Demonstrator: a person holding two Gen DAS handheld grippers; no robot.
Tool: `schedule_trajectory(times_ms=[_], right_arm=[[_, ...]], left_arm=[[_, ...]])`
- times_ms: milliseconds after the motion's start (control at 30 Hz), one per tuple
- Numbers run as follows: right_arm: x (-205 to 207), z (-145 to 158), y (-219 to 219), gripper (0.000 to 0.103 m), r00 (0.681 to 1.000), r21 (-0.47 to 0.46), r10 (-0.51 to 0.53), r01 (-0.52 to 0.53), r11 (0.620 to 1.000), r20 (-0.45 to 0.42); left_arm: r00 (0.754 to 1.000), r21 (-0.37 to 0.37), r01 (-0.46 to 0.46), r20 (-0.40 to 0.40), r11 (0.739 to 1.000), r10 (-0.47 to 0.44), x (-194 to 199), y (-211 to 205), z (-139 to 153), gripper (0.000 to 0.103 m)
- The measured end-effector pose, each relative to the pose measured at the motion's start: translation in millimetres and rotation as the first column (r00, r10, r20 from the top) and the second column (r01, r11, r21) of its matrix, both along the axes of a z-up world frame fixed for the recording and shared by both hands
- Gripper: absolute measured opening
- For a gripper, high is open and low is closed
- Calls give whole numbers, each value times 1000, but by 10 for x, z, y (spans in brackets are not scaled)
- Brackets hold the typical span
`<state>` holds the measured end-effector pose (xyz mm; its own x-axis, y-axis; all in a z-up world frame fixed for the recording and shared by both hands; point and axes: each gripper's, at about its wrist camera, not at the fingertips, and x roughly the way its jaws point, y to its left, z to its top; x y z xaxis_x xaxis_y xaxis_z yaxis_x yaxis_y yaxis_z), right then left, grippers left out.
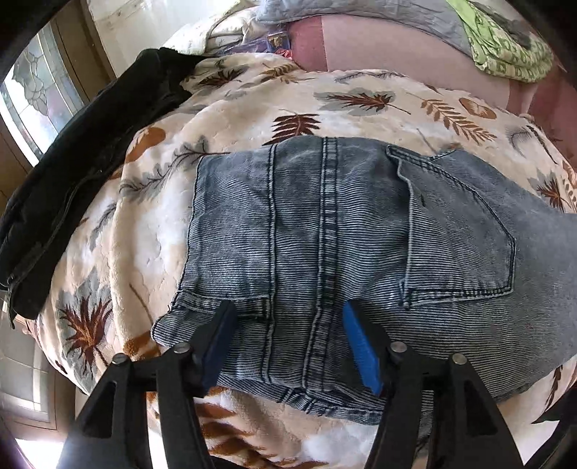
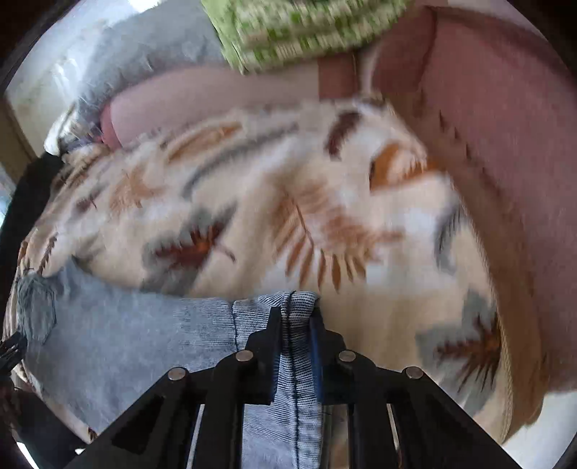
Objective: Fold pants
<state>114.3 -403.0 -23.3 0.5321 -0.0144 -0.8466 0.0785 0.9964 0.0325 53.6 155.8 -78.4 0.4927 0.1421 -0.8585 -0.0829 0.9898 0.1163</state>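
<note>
My left tongs (image 1: 288,342) stand released, the jaws spread wide with the blue pads (image 1: 362,348) apart. They straddle the waist end of the jeans (image 1: 324,231), one pad on each side of the stitched centre seam (image 1: 328,216). From this view I cannot tell whether the pads touch the cloth.

My right tongs (image 2: 297,324) are clenched on the jeans (image 2: 144,332). They grasp a narrow doubled fold of denim at a leg end, and a dark seam runs up between the jaws. The right view is blurred, so fine detail away from the grip is not readable.

The jeans are faded blue-grey denim with a fine ribbed weave and dark double stitching. A patch pocket (image 1: 458,231) with a pointed bottom shows on the seat.

The jeans lie spread flat on the bed, on a fleecy cream blanket (image 1: 252,101) printed with brown, orange and grey leaves. The waist end lies near the bed edge closest to my left tongs. The leg runs across the blanket to my right tongs.

A dark garment (image 1: 72,173) lies along the left edge of the blanket. A pink sheet (image 2: 487,144) covers the bed beyond the blanket. A green patterned cloth (image 2: 299,29) lies at the far edge.
</note>
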Motion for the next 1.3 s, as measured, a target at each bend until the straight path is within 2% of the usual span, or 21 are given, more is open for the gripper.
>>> schedule_trajectory(times_ms=[67,133,300,367,433,500,533,600,633,667,733,867,933,1000,1067,1100,1133,1167,1200,1233,1300], right_arm=[[114,-201,31,25,999,-53,8,-10,999,-48],[190,-576,-50,33,982,-46,-32,24,999,-186],[-259,-245,-131,47,991,-1,-115,115,993,-62],[-483,-6,-61,66,997,69,-77,77,995,0],[-643,1,38,76,1000,149,-24,24,989,1],[-662,-314,85,76,990,144,6,14,989,-138],[-660,-674,79,77,954,122,22,16,992,-299],[-706,-698,85,80,948,25,15,-7,1000,-318],[-692,-664,40,81,937,73,-6,33,997,-348],[-674,-595,21,81,940,118,-8,51,992,-341],[-613,-397,102,81,957,74,-14,37,997,-289],[-392,47,494,81,985,123,75,-56,991,-155],[-190,164,866,81,983,134,154,-140,981,-101],[-30,176,1178,81,975,146,207,-194,970,-83],[78,60,1435,83,965,171,252,-237,956,-72],[95,-52,1494,84,961,167,265,-248,954,-83],[150,-262,1503,87,960,141,250,-232,962,-127],[178,-558,1455,88,952,116,205,-183,976,-226],[157,-827,1392,88,933,117,175,-145,982,-314],[60,-811,1385,91,952,110,205,-184,977,-229],[-4,-726,1476,92,946,62,229,-220,973,-229]], left_arm=[[1000,1,-1,3,1000,1,4,-10,-34,68],[1000,0,-5,5,1000,5,-6,1,-53,69],[1000,-14,-28,2,1000,28,7,49,-69,77],[999,-15,-39,-2,999,39,26,53,-71,79],[999,-21,-50,-2,999,49,28,58,-68,79],[998,-27,-58,-1,998,58,25,66,-63,80],[998,-26,-61,-1,998,61,22,70,-66,81],[998,-19,-69,-5,997,69,12,88,-66,81],[997,-18,-77,-10,997,77,3,103,-62,81],[996,-19,-85,-13,996,84,-6,114,-48,81],[994,-16,-110,9,994,110,-54,112,61,81],[976,-55,-107,185,993,115,-152,7,505,81],[969,-24,-75,234,997,78,-67,-101,636,81],[977,45,-76,204,996,66,86,-156,566,81],[994,93,-107,38,990,104,268,-91,242,81],[991,72,-114,-65,991,119,299,-28,2,83],[992,16,-121,-47,993,121,211,41,-108,84],[994,11,-112,2,994,112,112,62,-90,85],[995,18,-96,-12,995,96,43,62,-95,85],[995,13,-96,-26,995,96,-24,69,-78,85],[994,9,-98,-52,995,98,-77,69,-68,85]])
